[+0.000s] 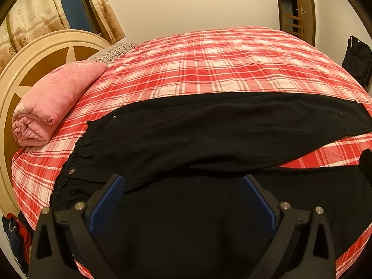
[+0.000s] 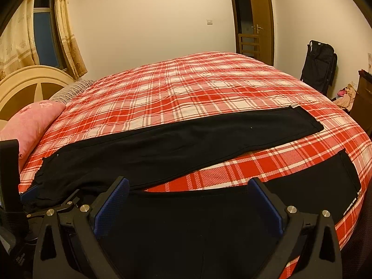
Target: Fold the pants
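Observation:
Black pants (image 1: 209,130) lie spread flat on a red plaid bedspread (image 1: 209,65), waistband to the left, the two legs running to the right in a V. My left gripper (image 1: 182,181) is open, hovering over the near leg close to the waistband. In the right wrist view the pants (image 2: 176,148) show both legs, the far leg's hem (image 2: 309,121) at the right. My right gripper (image 2: 189,186) is open over the near leg. The left gripper (image 2: 30,193) shows at the left edge there.
A rolled pink quilt (image 1: 51,102) lies at the bed's head by the round cream headboard (image 1: 28,65). A striped pillow (image 1: 111,52) lies behind it. A black bag (image 2: 320,67) stands by the right wall, near a door (image 2: 255,21).

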### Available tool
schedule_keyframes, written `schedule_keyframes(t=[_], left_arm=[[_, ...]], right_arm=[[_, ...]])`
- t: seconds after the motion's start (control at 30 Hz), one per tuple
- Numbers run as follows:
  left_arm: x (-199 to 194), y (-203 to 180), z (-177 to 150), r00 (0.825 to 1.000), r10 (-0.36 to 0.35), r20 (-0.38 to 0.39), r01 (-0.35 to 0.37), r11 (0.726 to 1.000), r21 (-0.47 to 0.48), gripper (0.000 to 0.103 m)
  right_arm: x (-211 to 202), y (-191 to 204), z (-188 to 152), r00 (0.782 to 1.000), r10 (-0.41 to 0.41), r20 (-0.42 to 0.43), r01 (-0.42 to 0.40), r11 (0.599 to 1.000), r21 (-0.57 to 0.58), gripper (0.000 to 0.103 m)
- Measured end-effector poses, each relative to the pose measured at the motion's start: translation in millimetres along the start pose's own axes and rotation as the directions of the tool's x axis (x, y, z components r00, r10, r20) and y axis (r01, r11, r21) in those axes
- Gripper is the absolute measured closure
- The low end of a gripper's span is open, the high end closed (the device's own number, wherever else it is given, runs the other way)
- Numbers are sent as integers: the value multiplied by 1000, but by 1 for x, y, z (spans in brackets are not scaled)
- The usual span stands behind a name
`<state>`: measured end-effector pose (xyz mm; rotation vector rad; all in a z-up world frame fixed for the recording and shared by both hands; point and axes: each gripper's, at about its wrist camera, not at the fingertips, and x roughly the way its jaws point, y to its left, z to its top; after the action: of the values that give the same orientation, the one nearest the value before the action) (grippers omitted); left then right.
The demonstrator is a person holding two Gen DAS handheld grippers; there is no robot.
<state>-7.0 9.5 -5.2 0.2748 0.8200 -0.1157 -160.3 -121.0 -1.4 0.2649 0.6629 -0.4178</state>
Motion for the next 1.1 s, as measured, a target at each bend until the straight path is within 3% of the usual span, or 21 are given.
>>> schedule_keyframes(t=[0.73,1.1], left_arm=[[1,-1,-1,1000,2,-6,-2,1000,14,1],[4,-3,-1,999,-33,-26,33,999,9,1]], right_arm=[[0,0,0,1000,2,-5,-2,1000,3,1],[3,1,-3,1000,-2,-14,2,1000,3,1]])
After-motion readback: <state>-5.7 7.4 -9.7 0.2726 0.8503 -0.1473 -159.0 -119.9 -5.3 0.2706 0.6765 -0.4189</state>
